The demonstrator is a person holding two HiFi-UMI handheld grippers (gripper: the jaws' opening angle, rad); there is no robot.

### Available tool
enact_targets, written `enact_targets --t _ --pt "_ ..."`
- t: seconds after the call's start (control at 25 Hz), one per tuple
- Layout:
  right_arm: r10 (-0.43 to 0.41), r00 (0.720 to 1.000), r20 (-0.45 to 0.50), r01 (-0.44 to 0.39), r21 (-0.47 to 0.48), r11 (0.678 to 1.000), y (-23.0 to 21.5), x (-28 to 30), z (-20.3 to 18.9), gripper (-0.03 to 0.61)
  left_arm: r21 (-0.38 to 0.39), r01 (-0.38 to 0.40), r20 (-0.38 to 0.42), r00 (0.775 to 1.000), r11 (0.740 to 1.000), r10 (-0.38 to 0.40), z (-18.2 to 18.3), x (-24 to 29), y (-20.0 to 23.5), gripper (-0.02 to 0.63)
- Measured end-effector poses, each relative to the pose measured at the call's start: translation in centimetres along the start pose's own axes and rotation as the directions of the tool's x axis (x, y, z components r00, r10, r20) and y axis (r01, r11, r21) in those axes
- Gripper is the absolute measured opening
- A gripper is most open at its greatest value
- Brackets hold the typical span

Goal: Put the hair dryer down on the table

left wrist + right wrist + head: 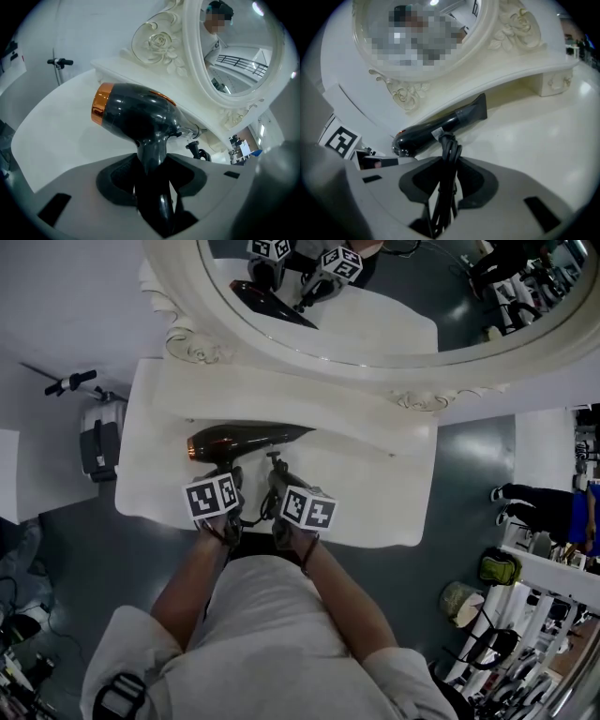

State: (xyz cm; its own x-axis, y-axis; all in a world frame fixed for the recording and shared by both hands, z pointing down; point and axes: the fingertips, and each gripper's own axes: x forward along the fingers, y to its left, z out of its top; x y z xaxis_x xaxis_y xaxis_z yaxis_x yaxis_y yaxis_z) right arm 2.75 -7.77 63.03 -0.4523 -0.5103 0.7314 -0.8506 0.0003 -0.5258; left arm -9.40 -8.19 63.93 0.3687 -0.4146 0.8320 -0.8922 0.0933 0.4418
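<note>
A black hair dryer (242, 441) with a copper rear ring lies level along the back of the white dressing table (375, 493), nozzle pointing right. My left gripper (232, 476) is shut on its handle (153, 161); in the left gripper view the dryer's body (136, 115) stands just beyond the jaws, low over the tabletop. To its right, my right gripper (277, 472) is shut on the bundled black cord (448, 161), which runs up to the dryer (440, 129). I cannot tell whether the dryer touches the table.
An oval mirror in a carved white frame (309, 352) rises behind the table. A small drawer block (555, 80) sits at the table's back right. A grey case (97, 439) stands on the floor at left, and a person (544, 507) at right.
</note>
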Motion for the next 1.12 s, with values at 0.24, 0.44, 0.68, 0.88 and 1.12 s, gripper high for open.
enact_targets --t 0.24,0.44,0.68,0.88,1.12 --pt "-0.017 0.998 0.058 0.018 -0.015 1.0 0.3 -1.5 0.0 0.106 0.037 -0.016 -0.012 1.0 0.999 0.017 -0.1 0.6 0.4 0.184" --pt "-0.022 0.997 0.068 0.022 0.008 1.0 0.0 -1.8 -0.5 0.107 0.087 -0.038 -0.012 0.999 0.995 0.039 0.2 0.8 0.7 0.184" --pt "-0.042 0.996 0.078 0.041 0.011 0.999 -0.5 -2.1 -0.7 0.107 0.146 -0.049 -0.017 0.999 0.988 0.052 0.3 1.3 0.6 0.186" --pt "-0.046 0.996 0.071 0.045 0.019 0.999 -0.5 -2.0 -1.4 0.107 0.185 -0.074 -0.016 0.997 0.98 0.078 0.1 1.3 0.9 0.186" --pt "-0.055 0.996 0.073 0.054 0.011 0.998 -0.4 -2.0 -1.5 0.106 0.223 -0.098 -0.005 0.995 0.97 0.102 0.2 1.8 1.3 0.186"
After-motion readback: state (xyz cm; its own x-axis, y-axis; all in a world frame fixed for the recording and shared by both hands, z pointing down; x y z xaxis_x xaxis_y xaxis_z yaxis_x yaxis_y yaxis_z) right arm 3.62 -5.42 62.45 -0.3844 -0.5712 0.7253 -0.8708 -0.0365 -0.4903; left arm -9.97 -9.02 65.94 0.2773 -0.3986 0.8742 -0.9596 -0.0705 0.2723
